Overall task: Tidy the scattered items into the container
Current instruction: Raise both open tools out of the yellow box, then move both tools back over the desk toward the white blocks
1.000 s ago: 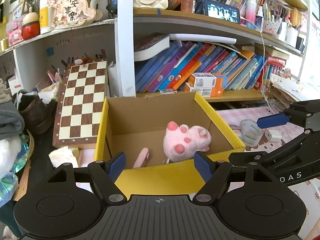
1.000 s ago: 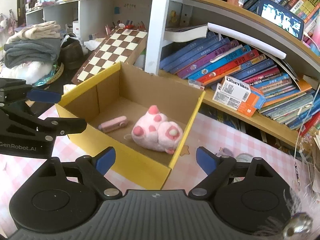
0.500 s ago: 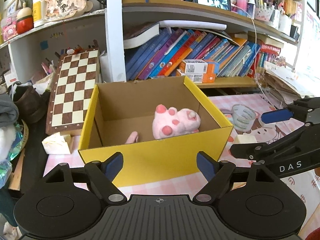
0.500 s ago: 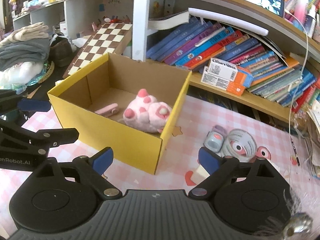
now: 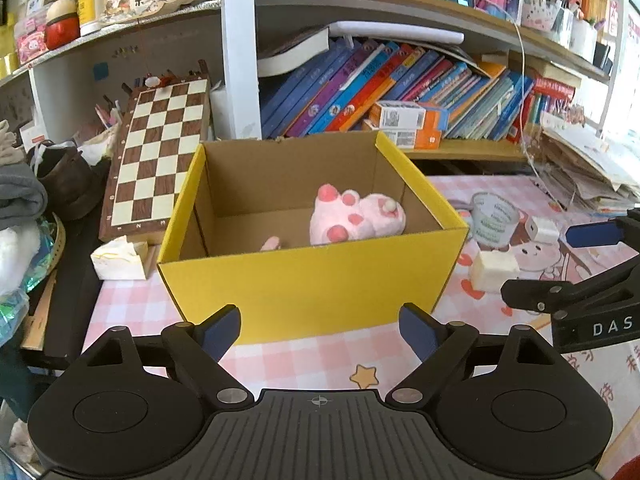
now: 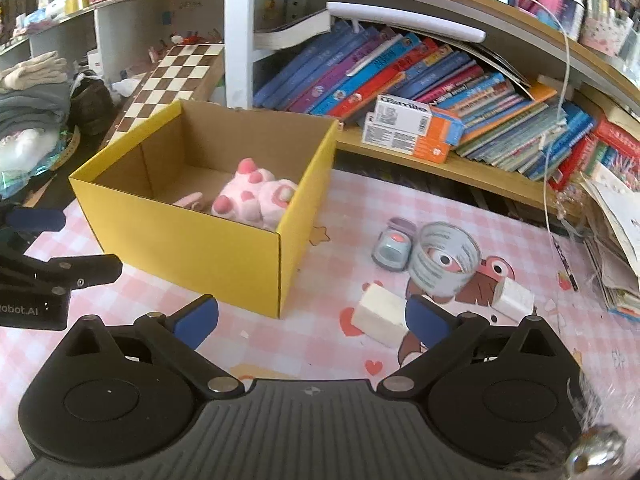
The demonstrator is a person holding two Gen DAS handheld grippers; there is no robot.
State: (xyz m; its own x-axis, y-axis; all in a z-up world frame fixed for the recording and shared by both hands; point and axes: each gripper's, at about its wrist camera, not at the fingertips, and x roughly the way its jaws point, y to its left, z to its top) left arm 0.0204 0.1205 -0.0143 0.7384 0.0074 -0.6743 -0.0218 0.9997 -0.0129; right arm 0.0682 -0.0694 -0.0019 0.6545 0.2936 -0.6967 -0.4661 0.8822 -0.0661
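Note:
A yellow cardboard box (image 5: 312, 280) (image 6: 192, 240) stands open on the pink checked table. Inside lie a pink plush toy (image 5: 356, 216) (image 6: 252, 196) and a small pink item (image 5: 271, 243) (image 6: 188, 200). On the table right of the box lie a cream block (image 6: 380, 314) (image 5: 494, 270), a roll of tape (image 6: 444, 258) (image 5: 494, 216), a small grey gadget (image 6: 392, 242) and a white cube (image 6: 514, 300) (image 5: 542, 230). My left gripper (image 5: 320, 332) is open and empty in front of the box. My right gripper (image 6: 312, 318) is open and empty, near the cream block.
A bookshelf with leaning books (image 6: 400, 72) runs behind the table. A chessboard (image 5: 160, 152) leans at the back left, beside folded clothes (image 6: 32, 88). A paper stack (image 6: 616, 240) sits at the right edge. A white tissue-like lump (image 5: 118, 258) lies left of the box.
Both grippers have pulled back and away from the box. The items on the table to its right have come into view. Both stay open.

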